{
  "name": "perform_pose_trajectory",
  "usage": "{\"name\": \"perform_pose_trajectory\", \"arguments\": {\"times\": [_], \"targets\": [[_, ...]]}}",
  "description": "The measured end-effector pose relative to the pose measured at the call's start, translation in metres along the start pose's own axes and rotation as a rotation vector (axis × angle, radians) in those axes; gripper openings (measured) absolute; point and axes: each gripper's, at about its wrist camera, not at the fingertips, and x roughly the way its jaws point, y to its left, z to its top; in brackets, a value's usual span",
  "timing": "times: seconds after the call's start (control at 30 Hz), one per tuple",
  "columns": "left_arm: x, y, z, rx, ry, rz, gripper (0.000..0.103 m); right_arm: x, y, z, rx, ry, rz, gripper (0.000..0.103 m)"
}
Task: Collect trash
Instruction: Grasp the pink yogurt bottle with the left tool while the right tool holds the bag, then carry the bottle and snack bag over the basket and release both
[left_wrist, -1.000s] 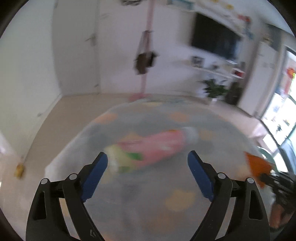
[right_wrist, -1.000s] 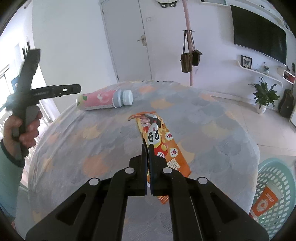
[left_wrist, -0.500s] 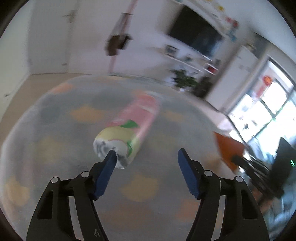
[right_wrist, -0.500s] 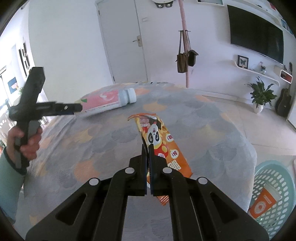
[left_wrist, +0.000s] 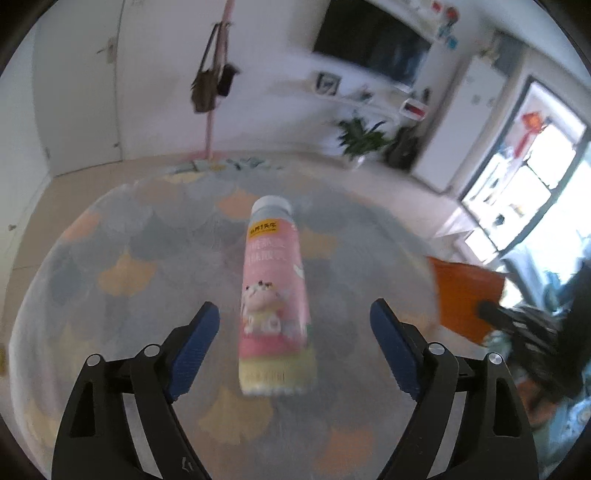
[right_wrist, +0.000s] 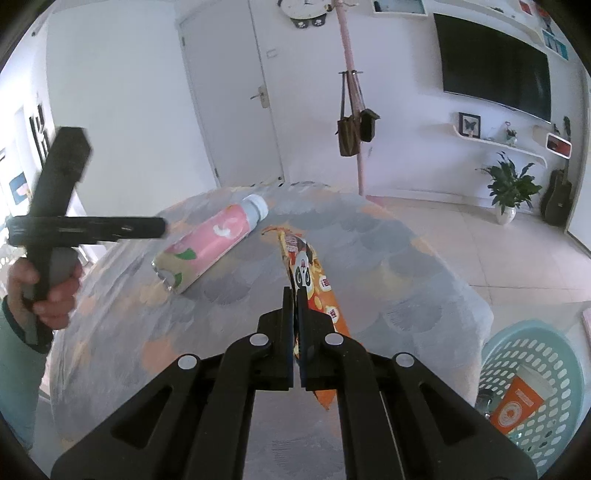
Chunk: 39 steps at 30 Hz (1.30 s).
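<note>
Pink bottle (left_wrist: 275, 295) is now lying cap at 12 o'clock between left gripper (left_wrist: 295, 325) pads, jaws reopening untouching; right gripper (right_wrist: 294, 295) staying clamped on orange wrapper (right_wrist: 314, 284).

The pink bottle (left_wrist: 274, 295) lying on the counter carries a yellow tag near its cap with dark characters of which only the numeral "1" can be made out; the larger pale lettering beneath it is too blurred to read. The orange snack wrapper (right_wrist: 314, 280) shows small red badges with white marks, none of them legible. The orange carton (right_wrist: 517, 402) in the basket bears a white round emblem whose writing cannot be read.
</note>
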Motion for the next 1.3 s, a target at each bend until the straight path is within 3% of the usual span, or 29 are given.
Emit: {"name": "perform_pose_trajectory", "arguments": {"times": [0.07, 0.17, 0.27, 0.4, 0.57, 0.67, 0.8, 0.9, 0.93, 0.97, 1.0, 1.07, 1.17, 1.3], "targets": [[0.024, -0.004, 0.008, -0.01, 0.056, 0.086, 0.073, -0.003, -0.004, 0.002, 0.009, -0.008, -0.01, 0.001], [0.049, -0.004, 0.012, -0.038, 0.106, 0.143, 0.048, -0.015, -0.014, 0.003, 0.029, -0.028, -0.032, 0.001], [0.05, -0.013, 0.013, -0.058, 0.075, 0.16, 0.047, -0.032, -0.032, 0.003, 0.058, -0.051, -0.071, 0.001], [0.022, -0.055, 0.015, -0.034, -0.025, 0.04, 0.047, -0.063, -0.064, -0.001, 0.109, -0.091, -0.147, 0.001], [0.003, -0.147, 0.019, 0.041, -0.106, -0.172, 0.047, -0.094, -0.112, -0.01, 0.211, -0.118, -0.248, 0.001], [0.019, -0.204, 0.013, 0.093, -0.077, -0.278, 0.047, -0.102, -0.141, -0.022, 0.285, -0.094, -0.326, 0.001], [0.056, -0.26, -0.006, 0.153, -0.001, -0.347, 0.047, -0.099, -0.177, -0.043, 0.379, -0.01, -0.427, 0.001], [0.084, -0.289, -0.02, 0.201, 0.059, -0.387, 0.049, -0.094, -0.196, -0.058, 0.435, 0.031, -0.457, 0.002], [0.09, -0.294, -0.024, 0.214, 0.068, -0.381, 0.054, -0.092, -0.204, -0.064, 0.457, 0.047, -0.467, 0.004], [0.095, -0.295, -0.026, 0.219, 0.075, -0.363, 0.065, -0.091, -0.211, -0.069, 0.472, 0.062, -0.479, 0.01], [0.098, -0.296, -0.029, 0.216, 0.073, -0.352, 0.068, -0.09, -0.216, -0.074, 0.487, 0.082, -0.483, 0.017], [0.097, -0.291, -0.033, 0.203, 0.066, -0.349, 0.068, -0.09, -0.222, -0.081, 0.505, 0.091, -0.483, 0.05], [0.086, -0.279, -0.032, 0.191, 0.006, -0.295, 0.069, -0.097, -0.216, -0.089, 0.511, 0.059, -0.481, 0.051], [0.052, -0.257, -0.035, 0.156, -0.122, -0.202, 0.077, -0.1, -0.197, -0.085, 0.476, 0.013, -0.466, 0.051]]}}
